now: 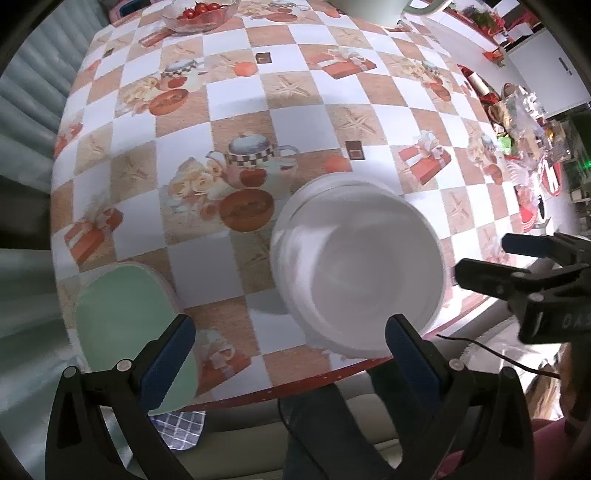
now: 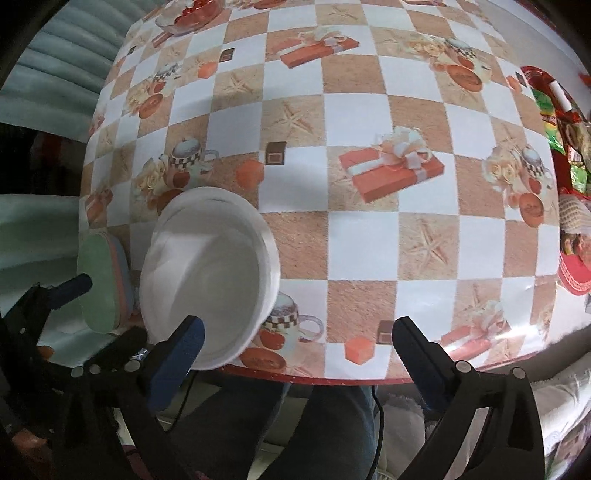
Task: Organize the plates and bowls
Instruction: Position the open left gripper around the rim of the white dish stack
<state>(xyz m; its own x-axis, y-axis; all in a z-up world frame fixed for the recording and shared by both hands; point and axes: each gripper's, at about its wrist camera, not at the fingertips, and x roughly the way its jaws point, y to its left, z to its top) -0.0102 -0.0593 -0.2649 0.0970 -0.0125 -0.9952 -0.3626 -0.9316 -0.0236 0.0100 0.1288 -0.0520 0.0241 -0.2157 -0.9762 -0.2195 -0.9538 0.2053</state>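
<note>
Counter (image 1: 236, 96) lying under glossy checkered oilcloth, printed teapots, gift boxes, starfish. White bowls (image 1: 358, 269) sitting nested near front edge, round, smooth, matte; count of nested bowls unclear. Mint-green plate (image 1: 125, 317) topping stack of flat plates at left corner; right view alone showing pink and blue rims beneath. Glass bowl of tomatoes (image 1: 199, 13) standing at far edge. Left gripper (image 1: 290, 350) hanging released above counter, nothing between blue pads. Right gripper (image 2: 299, 358) likewise spread, empty.
</note>
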